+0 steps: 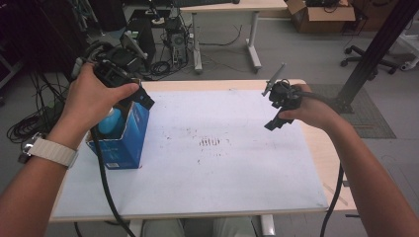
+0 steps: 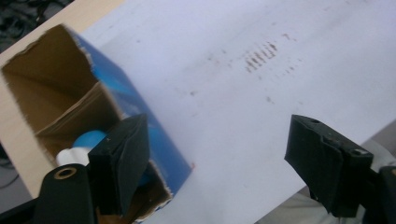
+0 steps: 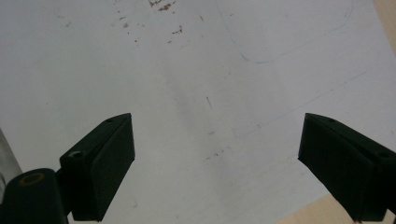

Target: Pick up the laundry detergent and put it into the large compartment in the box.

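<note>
The pale wooden surface (image 1: 316, 143) is covered by a large white sheet (image 1: 222, 163) with dark smudges near its middle. On the sheet, at the person's left, stands a tall blue cardboard box (image 1: 129, 143) with an open, torn top. Its long axis is upright and the opening points up, toward the left gripper (image 1: 140, 95), which hangs just above it. In the left gripper view the box lies below and behind the left jaw, and nothing is between the jaws; they stand wide apart. Inside the box, under that jaw, is a light blue rounded object with a white part (image 2: 84, 142); what it is I cannot tell. The right gripper (image 1: 276, 121) hovers above the bare sheet, well apart from the box, its jaws wide and empty.
</note>
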Motion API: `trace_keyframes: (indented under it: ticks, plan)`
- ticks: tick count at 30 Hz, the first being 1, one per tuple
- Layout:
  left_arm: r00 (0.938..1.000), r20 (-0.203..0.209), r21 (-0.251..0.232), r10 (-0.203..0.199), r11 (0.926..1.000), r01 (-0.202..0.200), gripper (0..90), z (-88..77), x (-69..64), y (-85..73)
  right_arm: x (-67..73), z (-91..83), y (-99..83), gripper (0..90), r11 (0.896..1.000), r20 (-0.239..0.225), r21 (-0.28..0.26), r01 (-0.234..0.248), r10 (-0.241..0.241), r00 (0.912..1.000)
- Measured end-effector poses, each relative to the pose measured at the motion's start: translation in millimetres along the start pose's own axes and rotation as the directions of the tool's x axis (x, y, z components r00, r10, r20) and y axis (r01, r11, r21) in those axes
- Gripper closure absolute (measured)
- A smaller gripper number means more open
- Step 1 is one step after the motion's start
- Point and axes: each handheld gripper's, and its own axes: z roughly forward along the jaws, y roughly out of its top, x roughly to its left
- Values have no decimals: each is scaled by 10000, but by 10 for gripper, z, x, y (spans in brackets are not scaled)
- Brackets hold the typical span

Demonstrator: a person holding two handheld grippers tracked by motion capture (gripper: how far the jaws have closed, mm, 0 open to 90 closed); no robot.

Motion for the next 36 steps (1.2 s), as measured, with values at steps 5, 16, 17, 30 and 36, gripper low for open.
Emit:
trace_keyframes:
  ticks: [5,16,17,30,36]
  plan:
    - [9981,281,-36,554,9985,-553,175,22,-188,19,9,-5,-1,107,10000,12,4,-4,4,10000]
    - [9930,607,43,1015,9948,-1020,96,133,-405,57,24,-7,17,107,9999,34,-84,58,-57,10000]
    - [9924,647,58,1045,9944,-1051,95,144,-417,55,27,-7,18,106,10000,37,-78,61,-61,10000]
    - [9840,931,18,1518,9883,-1526,90,212,-547,57,18,-5,16,106,9999,-8,-117,69,-69,10000]
    - [9828,995,100,1558,9875,-1576,77,256,-556,36,2,5,21,106,9999,-15,-96,56,-56,10000]
